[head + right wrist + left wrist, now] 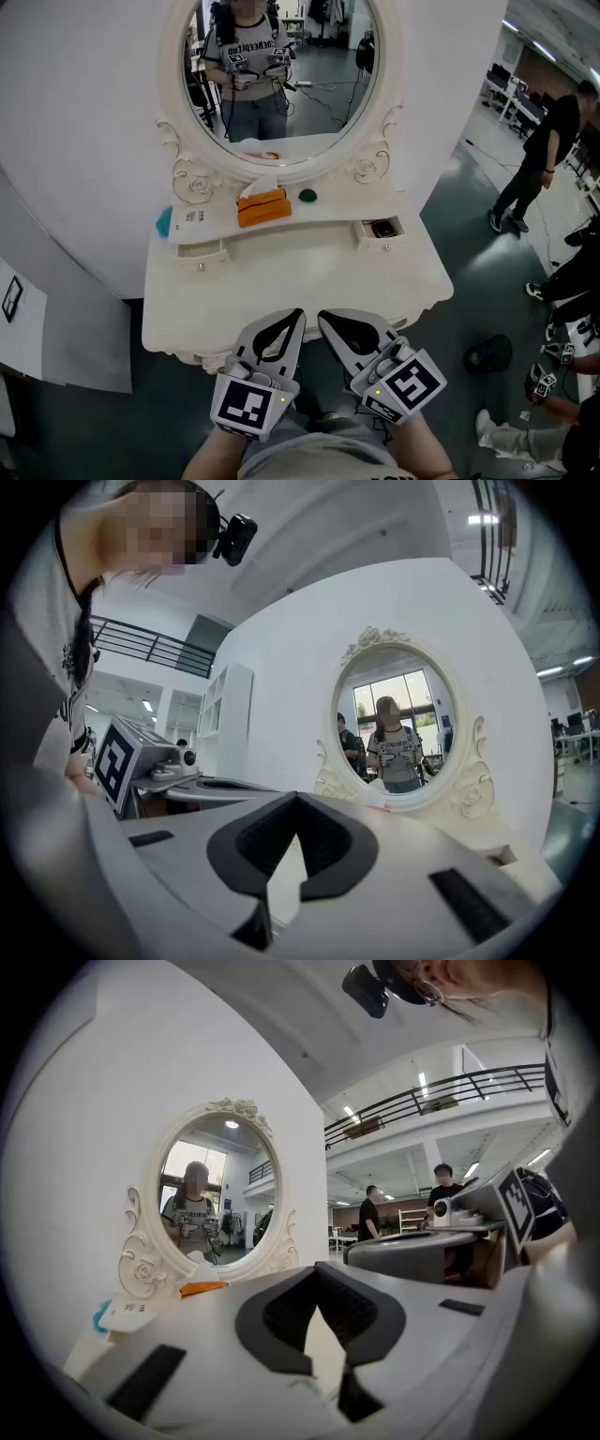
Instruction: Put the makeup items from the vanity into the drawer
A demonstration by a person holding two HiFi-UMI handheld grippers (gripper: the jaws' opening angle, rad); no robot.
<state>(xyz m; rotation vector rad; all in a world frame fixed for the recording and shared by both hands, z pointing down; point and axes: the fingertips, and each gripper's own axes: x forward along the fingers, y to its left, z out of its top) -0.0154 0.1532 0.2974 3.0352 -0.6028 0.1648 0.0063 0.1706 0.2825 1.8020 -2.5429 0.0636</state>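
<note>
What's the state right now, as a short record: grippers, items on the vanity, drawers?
left gripper: shut, empty, at near edge of vanity
right gripper: shut, empty, beside the left one
back shelf: orange box, green item, white pack at left
right drawer: open, dark item inside
left drawer: unclear whether open

My left gripper [292,319] and right gripper [326,321], both closed, hover at the front edge of the white vanity [281,281]. An orange tissue box [262,207] sits under the mirror [281,66].
</note>
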